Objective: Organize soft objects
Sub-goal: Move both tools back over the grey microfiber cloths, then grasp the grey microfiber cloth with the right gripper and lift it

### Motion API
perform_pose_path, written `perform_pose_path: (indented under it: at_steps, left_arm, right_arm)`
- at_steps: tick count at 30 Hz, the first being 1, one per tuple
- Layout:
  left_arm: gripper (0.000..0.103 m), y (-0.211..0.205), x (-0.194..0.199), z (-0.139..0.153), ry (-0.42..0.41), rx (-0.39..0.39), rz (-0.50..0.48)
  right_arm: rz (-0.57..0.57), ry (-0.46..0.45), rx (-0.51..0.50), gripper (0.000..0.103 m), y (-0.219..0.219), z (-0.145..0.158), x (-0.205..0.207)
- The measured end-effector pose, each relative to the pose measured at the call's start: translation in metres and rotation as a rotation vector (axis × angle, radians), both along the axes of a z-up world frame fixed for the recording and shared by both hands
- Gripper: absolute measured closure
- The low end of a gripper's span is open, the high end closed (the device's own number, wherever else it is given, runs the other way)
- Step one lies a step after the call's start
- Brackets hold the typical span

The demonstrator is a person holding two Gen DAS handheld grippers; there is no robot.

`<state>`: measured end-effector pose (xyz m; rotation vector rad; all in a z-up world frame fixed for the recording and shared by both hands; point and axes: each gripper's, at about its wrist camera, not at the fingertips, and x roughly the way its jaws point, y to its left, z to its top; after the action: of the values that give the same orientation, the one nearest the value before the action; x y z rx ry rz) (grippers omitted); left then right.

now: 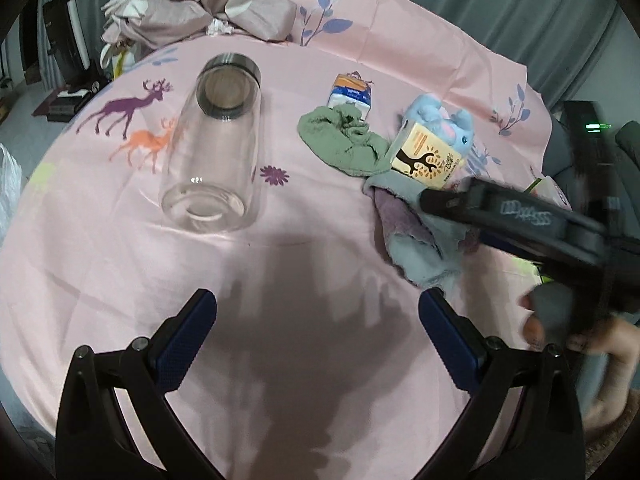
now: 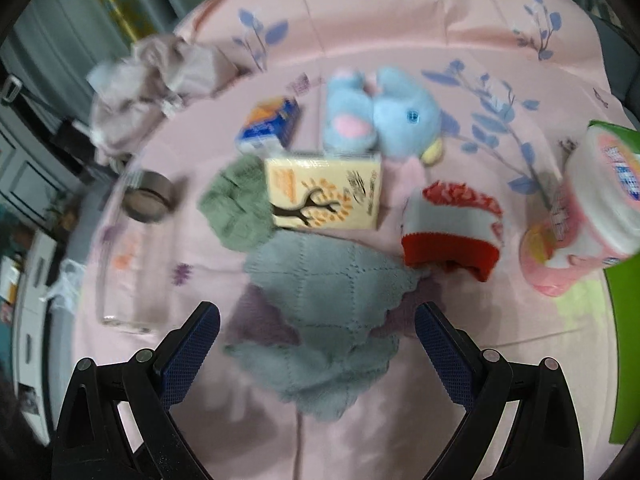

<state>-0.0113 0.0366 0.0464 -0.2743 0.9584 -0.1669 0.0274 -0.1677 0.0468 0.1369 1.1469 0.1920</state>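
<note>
A: The right hand-held gripper [image 2: 317, 332] has its jaws spread wide with nothing between them. In its own view the grey cloth [image 2: 320, 320] lies dead ahead at twelve o'clock, its near edge already reaching in between the blue pads [image 2: 188, 354].

B: And the left hand-held gripper [image 1: 318, 320]?

A: Also spread wide and holding nothing, over bare pink bench [image 1: 120, 240] cover. From there the grey cloth sits off at about two o'clock, partly behind the right tool, so the right hand is clearly the nearer one.

B: How does the cloth lie?

A: Crumpled and loosely doubled over, with its length running roughly away from the right hand-held gripper. It looks like a fluffy, quilted microfibre with a scalloped edge and a purple underside showing at the folds. My guess is it will sag and bunch when pinched, so a grasp on a thick fold would serve better than one on a single edge.

B: What else is near?

A: At eleven o'clock beyond it, a knitted green cloth [image 2: 236, 204]; straight past it, a glossy tissue pack [image 2: 324, 188] with a tree print and a plush blue elephant [image 2: 384, 116]. At one o'clock, a red-and-white knitted item [image 2: 452, 232]. The clear glass jar [image 1: 212, 152] lies on its side, well apart to the left.
</note>
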Motion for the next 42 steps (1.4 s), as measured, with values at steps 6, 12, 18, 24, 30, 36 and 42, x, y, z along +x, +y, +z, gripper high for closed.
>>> perform_pose_path:
  at_steps: [6, 12, 18, 24, 30, 36, 42]
  left_arm:
    - [0.003, 0.003, 0.006, -0.009, 0.020, -0.013, -0.001]
    - [0.003, 0.005, 0.011, -0.017, 0.043, -0.019, 0.000]
    - [0.003, 0.008, 0.012, -0.016, 0.050, -0.038, 0.009]
    - [0.003, 0.012, 0.010, -0.006, 0.032, -0.049, 0.007]
    - [0.003, 0.019, 0.007, 0.003, 0.012, -0.068, 0.029]
    - [0.003, 0.019, 0.004, 0.005, 0.026, -0.056, 0.030]
    - [0.003, 0.012, 0.003, 0.001, 0.045, -0.033, 0.001]
  right_arm:
    - [0.007, 0.034, -0.102, 0.005, 0.007, -0.031, 0.010]
    - [0.051, -0.002, -0.209, 0.019, 0.016, -0.033, 0.007]
    - [0.043, -0.012, -0.131, 0.078, 0.000, -0.024, 0.005]
    - [0.062, 0.012, 0.100, 0.083, -0.014, -0.007, -0.015]
    - [0.093, -0.031, 0.119, 0.083, -0.022, 0.032, -0.051]
    - [0.134, 0.042, 0.119, 0.083, -0.017, 0.031, -0.068]
    - [0.109, 0.144, 0.021, 0.074, -0.004, -0.005, -0.067]
